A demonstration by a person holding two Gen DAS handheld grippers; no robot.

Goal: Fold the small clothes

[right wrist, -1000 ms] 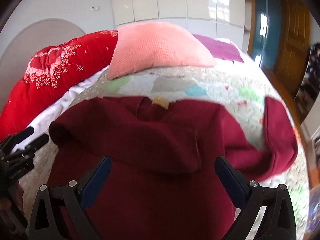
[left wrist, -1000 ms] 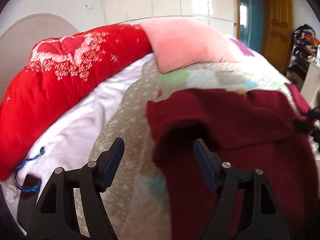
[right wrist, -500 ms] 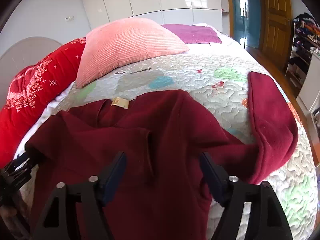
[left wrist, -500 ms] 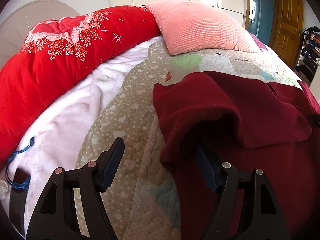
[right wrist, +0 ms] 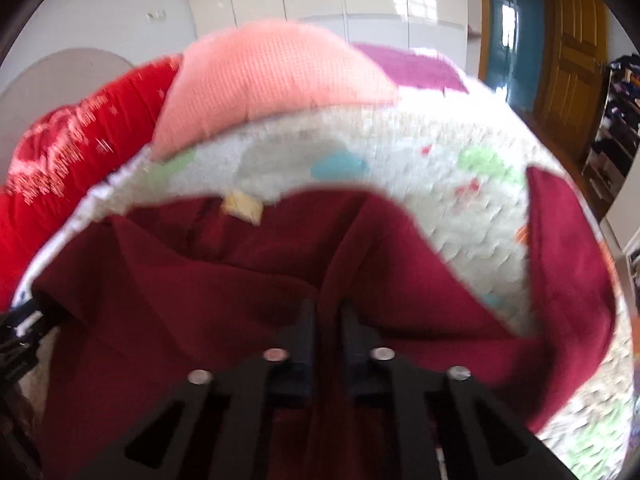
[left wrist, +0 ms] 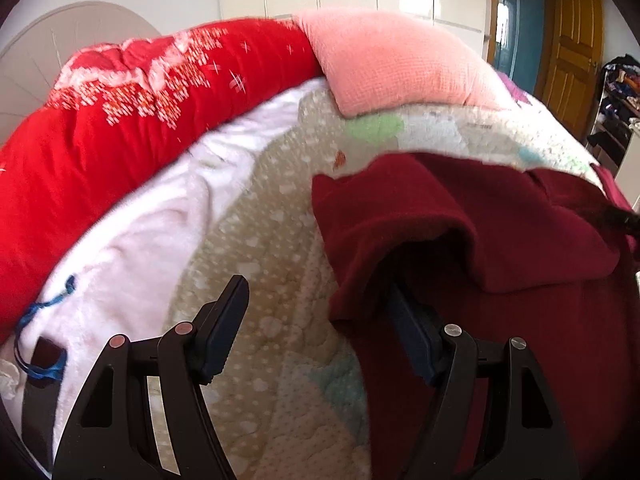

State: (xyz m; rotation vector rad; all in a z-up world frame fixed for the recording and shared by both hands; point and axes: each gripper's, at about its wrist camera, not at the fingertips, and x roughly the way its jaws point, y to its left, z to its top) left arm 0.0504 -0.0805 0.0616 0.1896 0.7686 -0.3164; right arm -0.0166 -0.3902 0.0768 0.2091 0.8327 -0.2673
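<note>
A dark red sweater [right wrist: 224,300] lies on the patterned quilt [right wrist: 360,160], neck label [right wrist: 242,206] at the far side, one sleeve [right wrist: 568,264] curving off to the right. My right gripper [right wrist: 328,316] is shut on a raised fold of the sweater near its middle. In the left wrist view the sweater [left wrist: 500,232] lies to the right with its left sleeve folded over the body. My left gripper [left wrist: 316,304] is open; its right finger is tucked under the sweater's folded left edge, its left finger stands over the quilt [left wrist: 272,240].
A red floral duvet [left wrist: 120,128] and a pink pillow [left wrist: 392,64] lie at the head of the bed, with a white blanket [left wrist: 132,240] beside the quilt. A wooden door [right wrist: 572,60] and shelves stand at the right.
My right gripper has closed from wide open onto a fold of the sweater. My left gripper has stayed open at the sweater's left edge, its right finger now under the fabric.
</note>
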